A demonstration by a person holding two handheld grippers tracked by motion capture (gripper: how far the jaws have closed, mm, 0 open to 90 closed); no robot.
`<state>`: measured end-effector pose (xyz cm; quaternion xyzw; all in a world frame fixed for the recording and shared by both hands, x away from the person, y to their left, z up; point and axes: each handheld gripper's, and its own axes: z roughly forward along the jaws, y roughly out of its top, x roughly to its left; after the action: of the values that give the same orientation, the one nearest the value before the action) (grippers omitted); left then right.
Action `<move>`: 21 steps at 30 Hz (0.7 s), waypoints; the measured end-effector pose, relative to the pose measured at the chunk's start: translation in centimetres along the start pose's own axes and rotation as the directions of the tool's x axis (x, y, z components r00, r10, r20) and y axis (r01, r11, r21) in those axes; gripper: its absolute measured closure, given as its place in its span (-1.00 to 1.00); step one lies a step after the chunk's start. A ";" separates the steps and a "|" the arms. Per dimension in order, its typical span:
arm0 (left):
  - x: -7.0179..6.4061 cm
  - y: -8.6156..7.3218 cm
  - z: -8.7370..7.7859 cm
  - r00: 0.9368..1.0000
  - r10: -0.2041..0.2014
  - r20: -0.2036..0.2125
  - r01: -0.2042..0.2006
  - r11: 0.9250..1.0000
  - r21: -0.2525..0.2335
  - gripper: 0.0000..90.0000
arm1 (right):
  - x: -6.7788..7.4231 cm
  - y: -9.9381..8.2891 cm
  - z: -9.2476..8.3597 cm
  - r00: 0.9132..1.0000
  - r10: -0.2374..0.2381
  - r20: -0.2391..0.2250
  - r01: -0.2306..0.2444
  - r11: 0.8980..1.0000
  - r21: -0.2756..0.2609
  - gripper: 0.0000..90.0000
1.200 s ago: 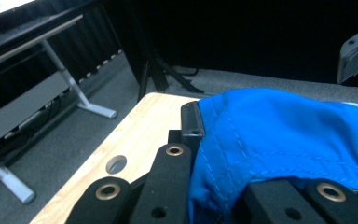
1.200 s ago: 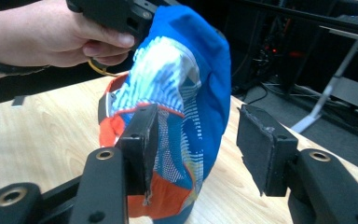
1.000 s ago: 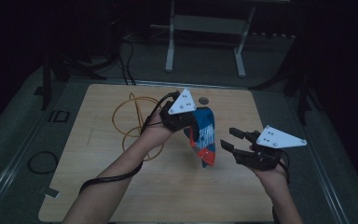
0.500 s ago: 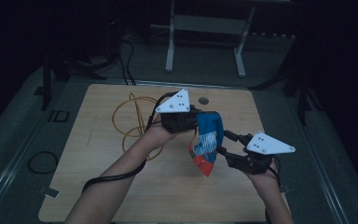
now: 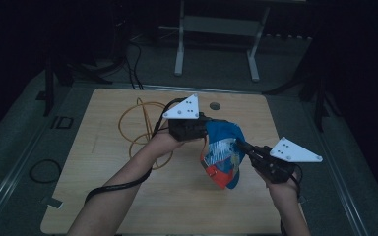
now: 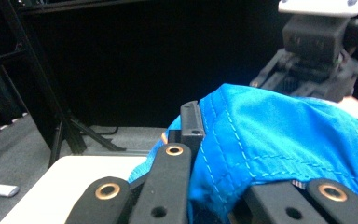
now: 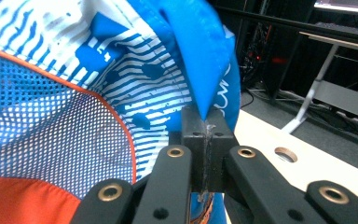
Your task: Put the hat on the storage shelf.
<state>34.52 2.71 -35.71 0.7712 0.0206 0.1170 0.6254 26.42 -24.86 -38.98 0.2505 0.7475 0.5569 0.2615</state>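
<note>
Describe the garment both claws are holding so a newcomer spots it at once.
Above the middle of the wooden table, between the left claw and right claw, hangs a bright blue garment. White-striped lining, mesh and orange trim distinguish it from the orange cable coiled beside it.

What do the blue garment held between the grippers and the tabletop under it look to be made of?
Blue garment: thin woven fabric, probably synthetic, with a slight sheen; stitched seams, soft folds, a white mesh lining and an orange panel show in the right gripper view. Tabletop: pale wood or wood-look laminate, matte, with faint grain; which one is unclear.
</note>
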 end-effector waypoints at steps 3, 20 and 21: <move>0.0 -0.2 -0.3 1.000 0.011 0.006 -0.011 1.000 0.011 1.00 | -0.2 0.2 -0.3 1.000 0.011 -0.007 -0.011 1.000 -0.010 0.99; -1.2 -0.2 -3.0 0.995 0.074 -0.070 -0.066 0.991 0.114 0.11 | -1.2 2.2 -1.0 1.000 0.023 -0.010 -0.024 0.999 -0.043 1.00; -1.2 -0.2 -3.1 0.995 0.068 -0.070 -0.060 0.991 0.117 0.10 | -1.2 2.2 -1.0 1.000 0.024 -0.011 -0.024 0.999 -0.045 1.00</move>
<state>32.75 5.57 -35.53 0.8012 0.0256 0.1641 0.5749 26.82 -25.78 -36.44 0.2507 0.7330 0.5780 0.2566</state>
